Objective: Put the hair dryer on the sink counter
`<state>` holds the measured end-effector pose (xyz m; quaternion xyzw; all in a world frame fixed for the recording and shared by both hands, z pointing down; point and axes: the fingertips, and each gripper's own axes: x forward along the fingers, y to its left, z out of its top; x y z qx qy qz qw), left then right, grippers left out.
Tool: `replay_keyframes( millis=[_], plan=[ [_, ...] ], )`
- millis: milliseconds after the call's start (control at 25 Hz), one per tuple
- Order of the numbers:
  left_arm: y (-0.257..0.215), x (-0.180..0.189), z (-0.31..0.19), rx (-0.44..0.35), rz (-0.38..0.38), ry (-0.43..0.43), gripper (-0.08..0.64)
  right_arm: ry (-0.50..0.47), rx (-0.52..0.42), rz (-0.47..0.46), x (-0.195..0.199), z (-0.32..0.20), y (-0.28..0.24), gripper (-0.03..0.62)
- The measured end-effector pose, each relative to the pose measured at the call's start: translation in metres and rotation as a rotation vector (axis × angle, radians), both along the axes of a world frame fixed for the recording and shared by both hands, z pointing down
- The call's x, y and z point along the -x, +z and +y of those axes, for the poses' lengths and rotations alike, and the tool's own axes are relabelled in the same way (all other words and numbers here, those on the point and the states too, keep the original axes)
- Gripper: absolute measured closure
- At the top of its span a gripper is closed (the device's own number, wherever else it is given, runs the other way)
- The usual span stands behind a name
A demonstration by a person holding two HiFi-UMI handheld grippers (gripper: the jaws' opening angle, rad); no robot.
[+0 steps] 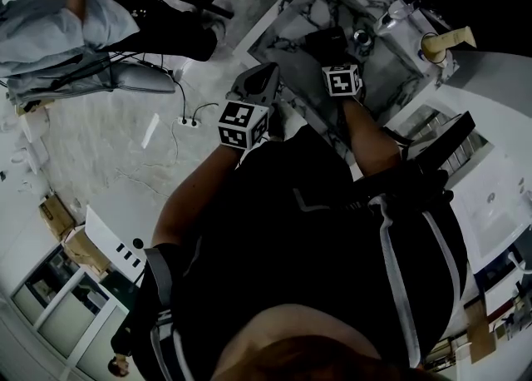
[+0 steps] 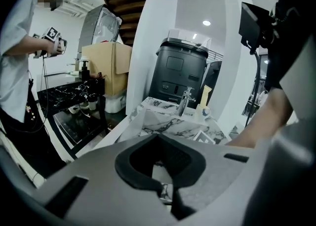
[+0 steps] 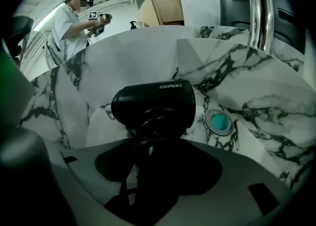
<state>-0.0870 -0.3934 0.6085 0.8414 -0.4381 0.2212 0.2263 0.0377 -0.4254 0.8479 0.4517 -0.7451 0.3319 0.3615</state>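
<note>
Over a marble-veined sink (image 1: 293,7), a person in dark clothing leaned in with a gripper in each hand. The right gripper (image 3: 154,157) had its jaws closed on the handle of the black hair dryer (image 3: 154,104), whose barrel lay crosswise low inside the basin, just beside the teal drain plug (image 3: 218,122) and in front of the chrome faucet (image 3: 258,14). Whether the dryer touched the basin floor could not be told. In the head view the right gripper (image 1: 331,48) reached into the bowl, while the left gripper (image 1: 264,73) hung outside the sink's near edge. The left gripper's (image 2: 166,186) jaws met at their tips with nothing between them, pointed toward the sink (image 2: 163,122). Behind the sink stood a dark bin (image 2: 177,74) and a cardboard box (image 2: 111,65). A second person (image 3: 69,25) in a pale shirt stood well apart, holding another marked gripper.
</note>
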Motion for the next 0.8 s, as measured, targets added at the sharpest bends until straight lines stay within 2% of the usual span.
replay_keyframes(
  millis=[360,800],
  plan=[
    [0.002,-0.006,0.006,0.028,0.017,0.020,0.555,-0.028,0.005,-0.006,0.003,0.001,0.000,0.331],
    [-0.002,-0.018,0.004,-0.006,0.031,0.092,0.554,-0.073,0.016,0.001,0.003,0.002,-0.004,0.322]
  ],
)
